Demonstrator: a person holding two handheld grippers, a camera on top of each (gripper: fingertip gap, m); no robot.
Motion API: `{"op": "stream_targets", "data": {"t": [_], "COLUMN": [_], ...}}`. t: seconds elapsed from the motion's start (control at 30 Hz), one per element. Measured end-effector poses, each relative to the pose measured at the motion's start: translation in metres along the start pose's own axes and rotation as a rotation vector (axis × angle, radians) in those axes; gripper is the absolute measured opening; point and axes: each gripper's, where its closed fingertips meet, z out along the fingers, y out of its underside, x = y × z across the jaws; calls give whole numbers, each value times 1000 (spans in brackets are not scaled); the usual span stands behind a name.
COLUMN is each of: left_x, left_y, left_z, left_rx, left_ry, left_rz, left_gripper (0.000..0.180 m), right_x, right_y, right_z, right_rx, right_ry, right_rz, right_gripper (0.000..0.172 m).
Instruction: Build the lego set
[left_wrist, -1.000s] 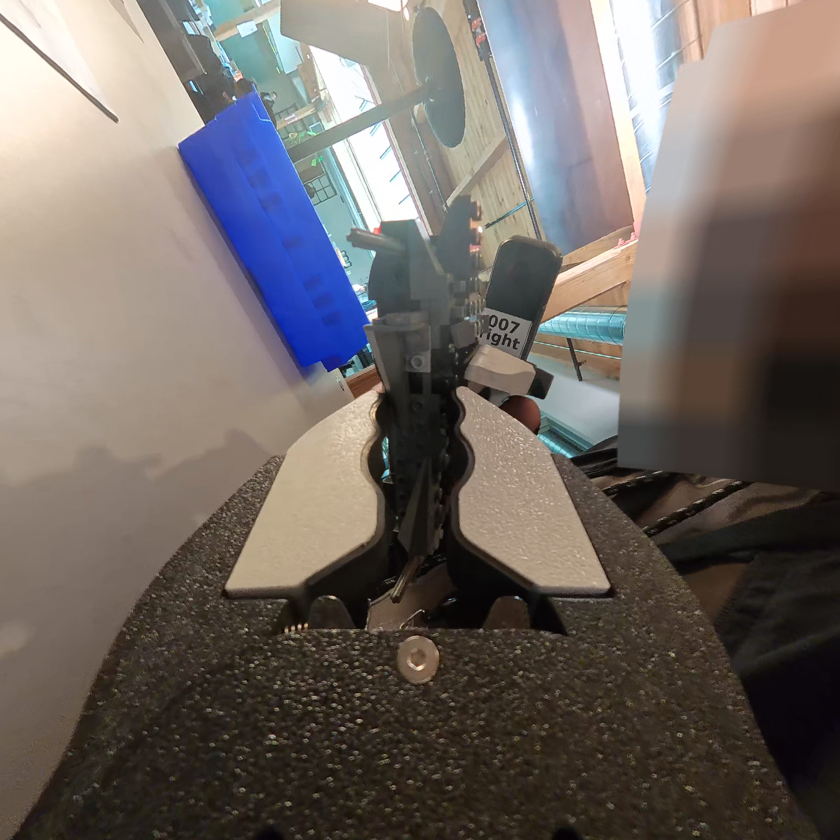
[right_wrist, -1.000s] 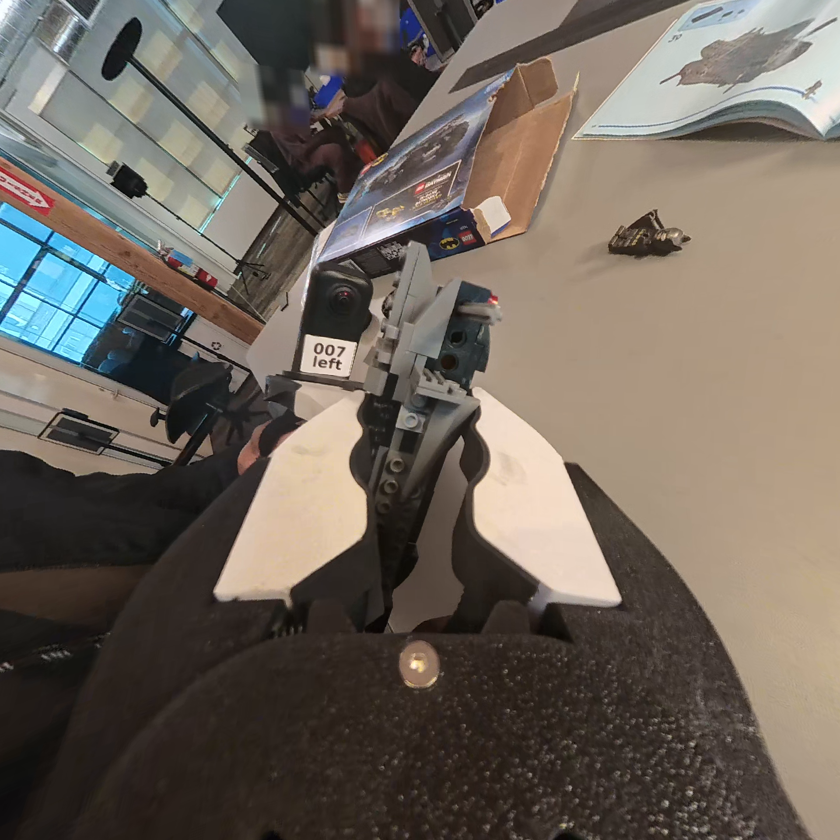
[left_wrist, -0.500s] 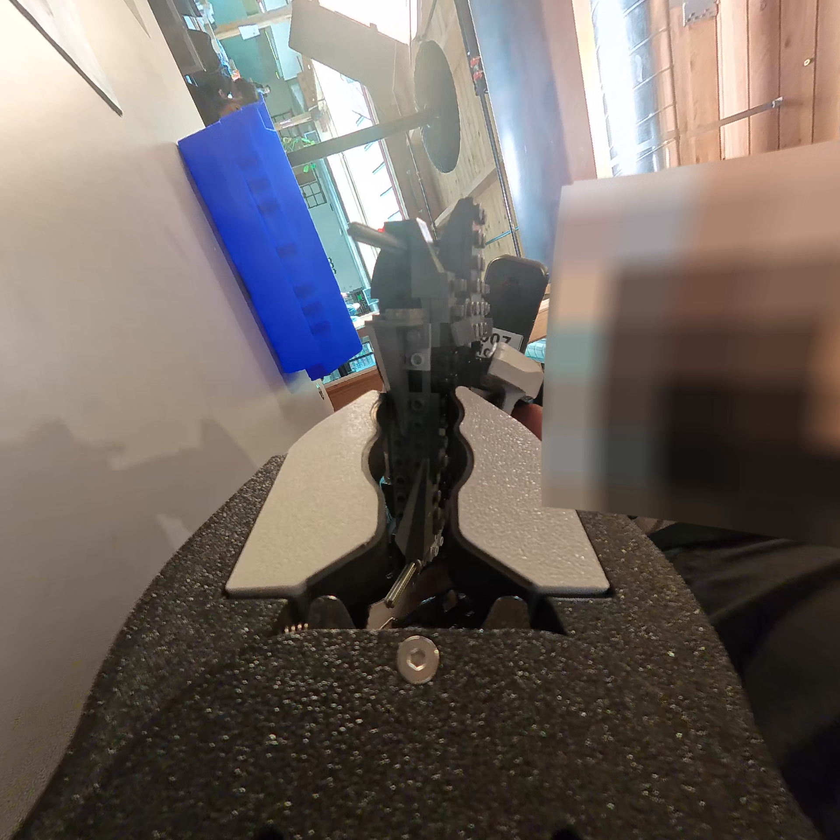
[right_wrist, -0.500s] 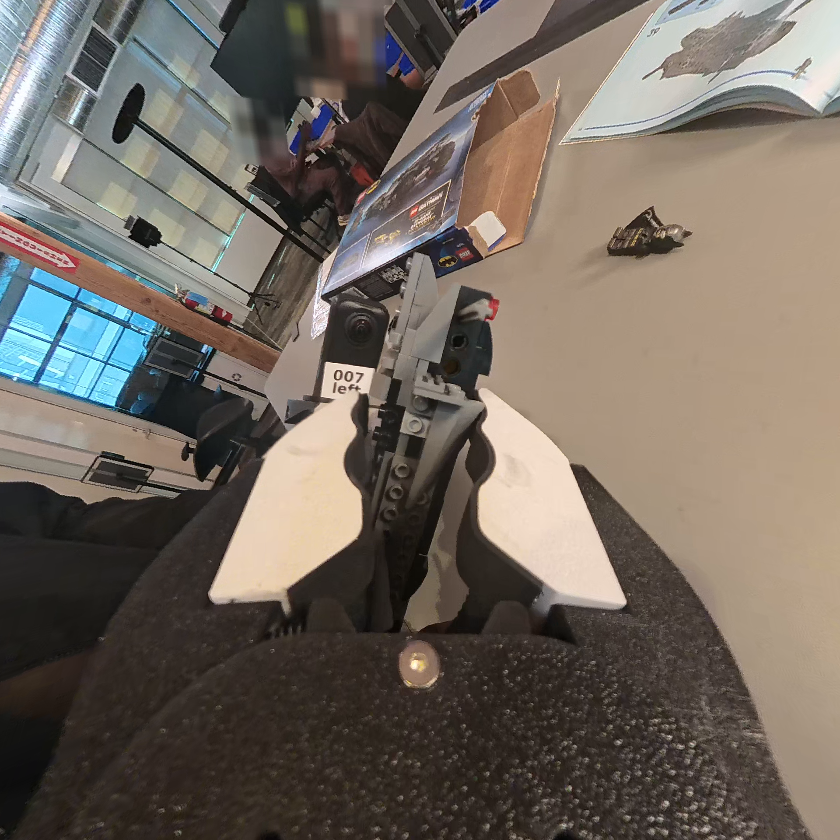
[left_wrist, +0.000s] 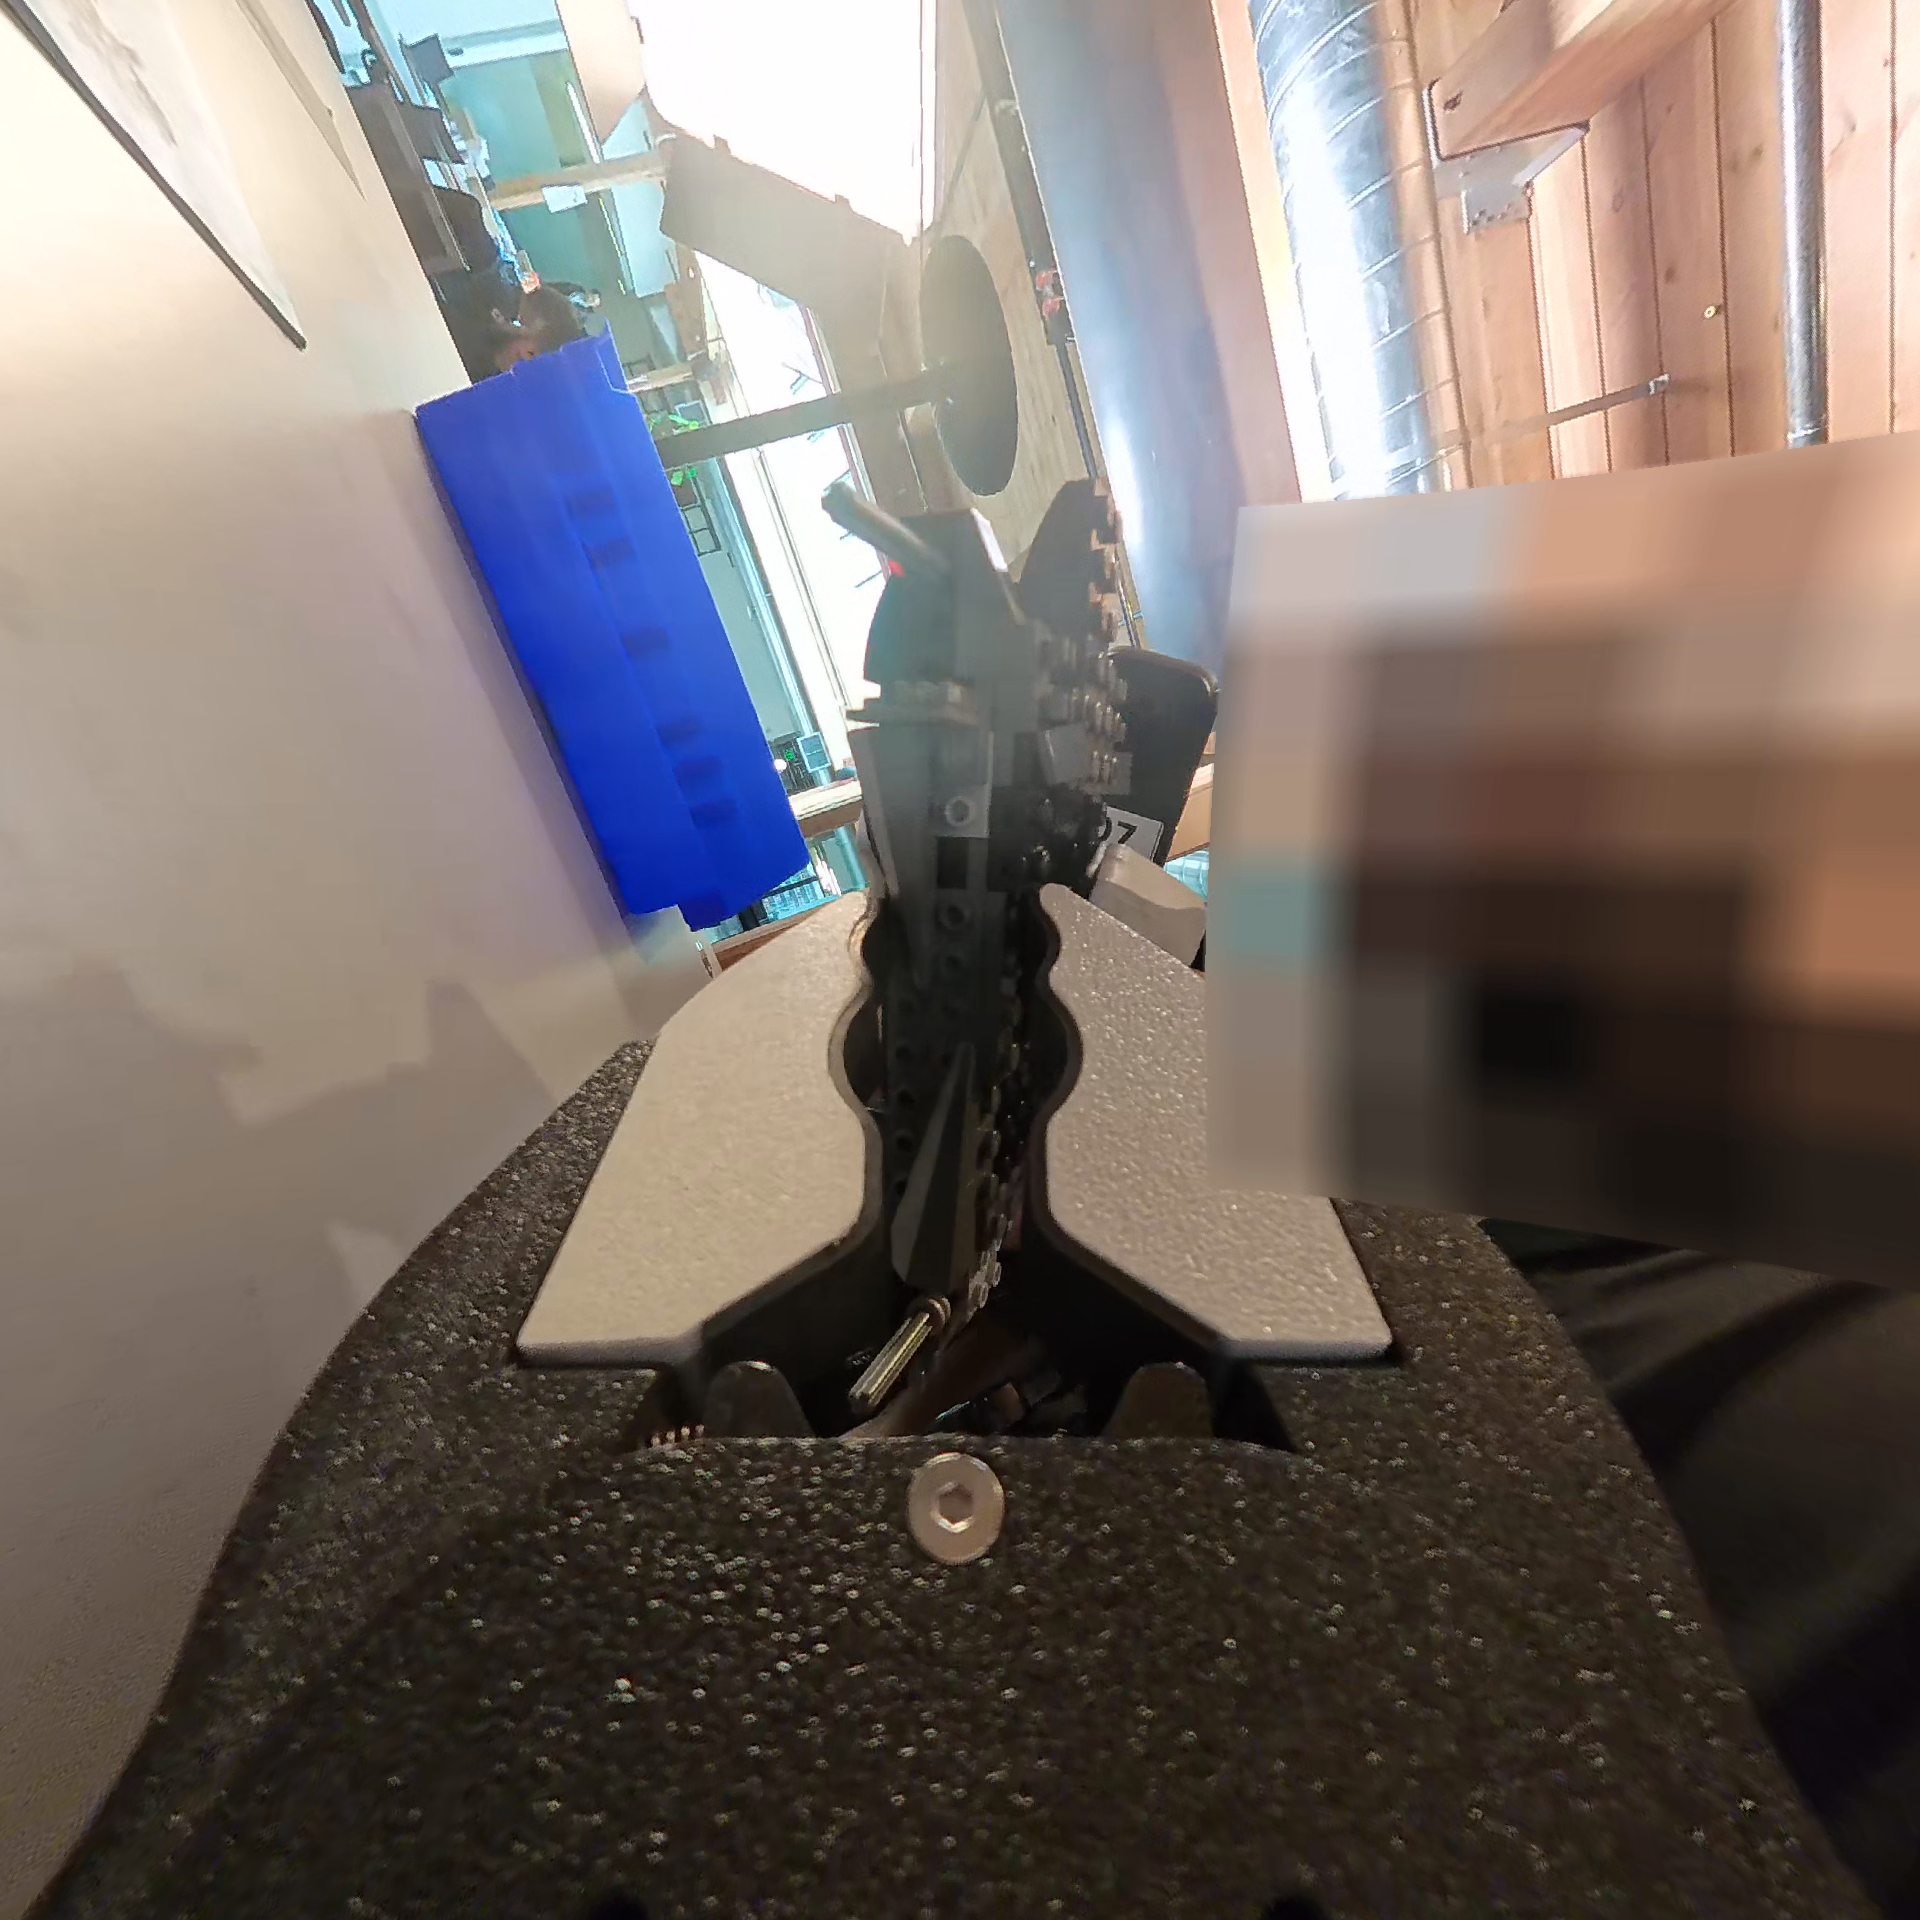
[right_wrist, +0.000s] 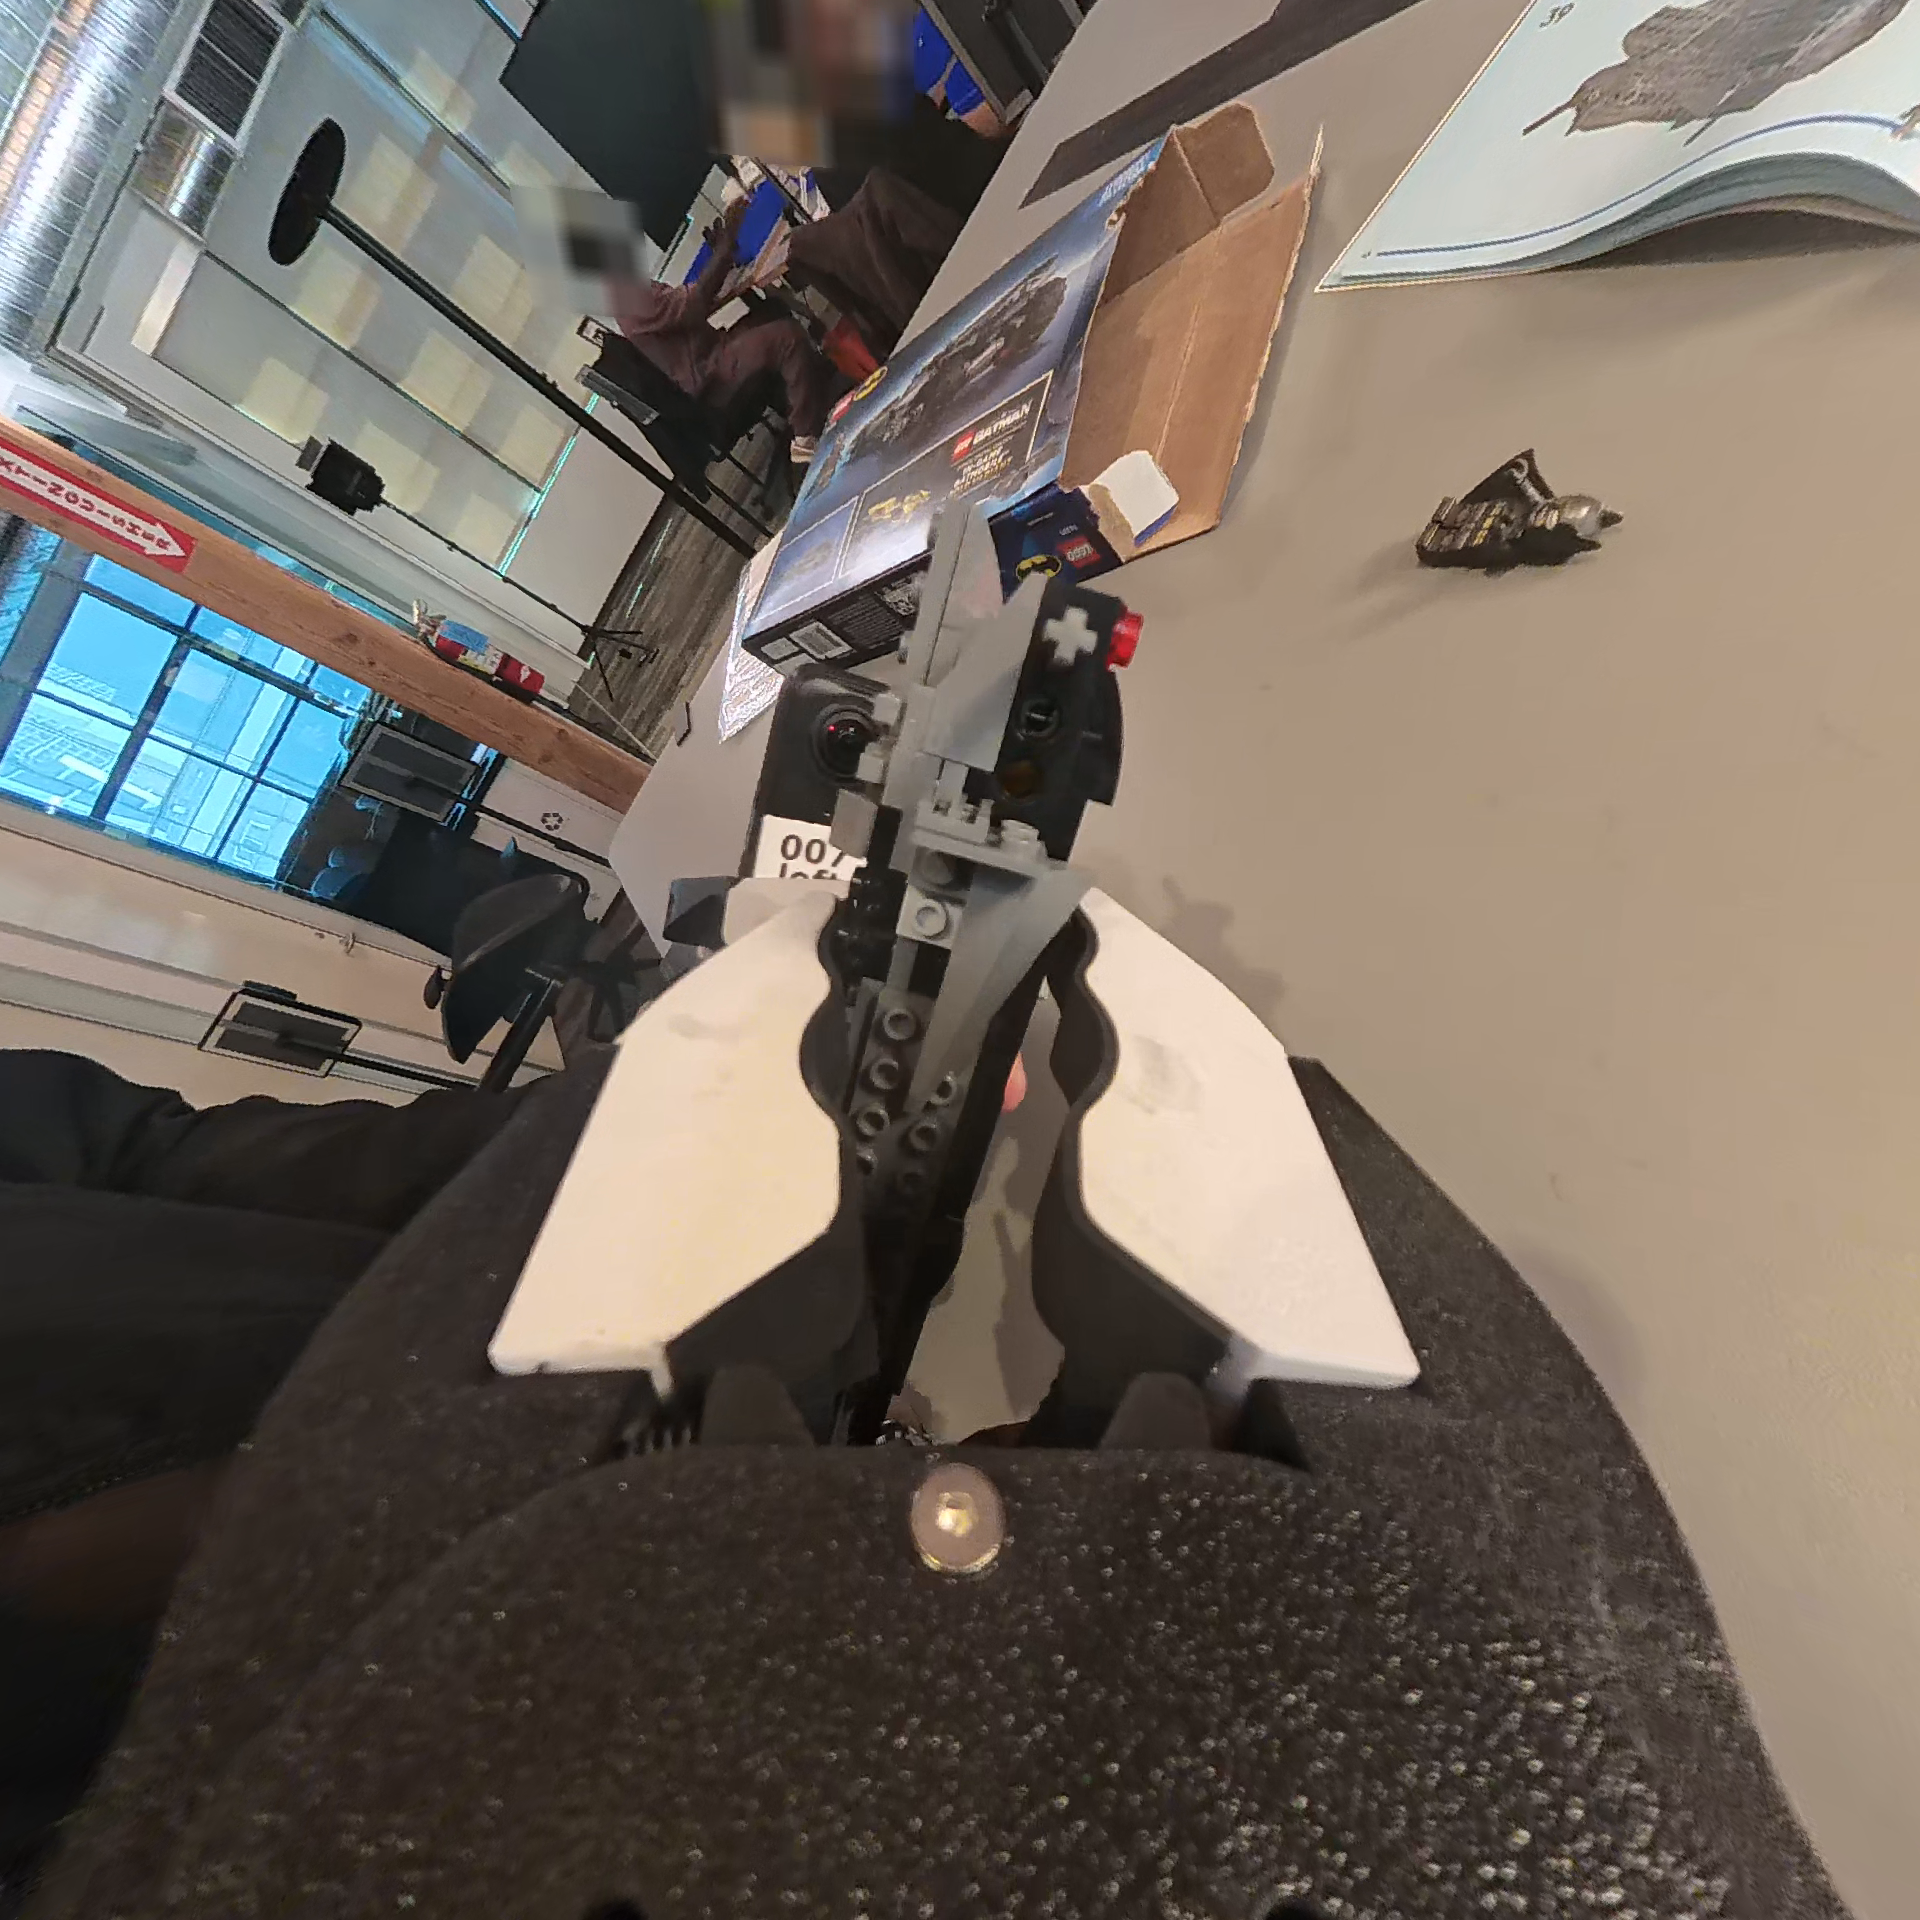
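Grey tabletop (right_wrist: 1558, 1039) carries an opened cardboard box (right_wrist: 1039, 416), a booklet (right_wrist: 1662, 135) and a small dark figure (right_wrist: 1507, 525) beyond the box; both the left gripper (left_wrist: 956, 914) and right gripper (right_wrist: 951, 935) pinch one dark grey brick model (right_wrist: 966, 748), seemingly steadying it from opposite ends.

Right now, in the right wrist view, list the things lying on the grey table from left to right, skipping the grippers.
Blue printed cardboard box with an open brown flap → small black toy figure lying on its side → open pale instruction booklet, all on the grey table.
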Motion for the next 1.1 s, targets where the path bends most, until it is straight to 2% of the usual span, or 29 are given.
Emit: {"op": "stream_targets", "data": {"t": [0.67, 1.1], "left_x": [-6, -3], "left_y": [-1, 1], "left_z": [1, -1], "left_rx": [-44, -63], "left_ry": [-80, -59], "left_rz": [51, 81], "left_gripper": [25, 24], "right_x": [4, 1], "right_y": [0, 1], "right_z": [0, 1], "right_rx": [33, 31], "right_ry": [-51, -24], "right_rz": [2, -48], "right_gripper": [35, 35]}}
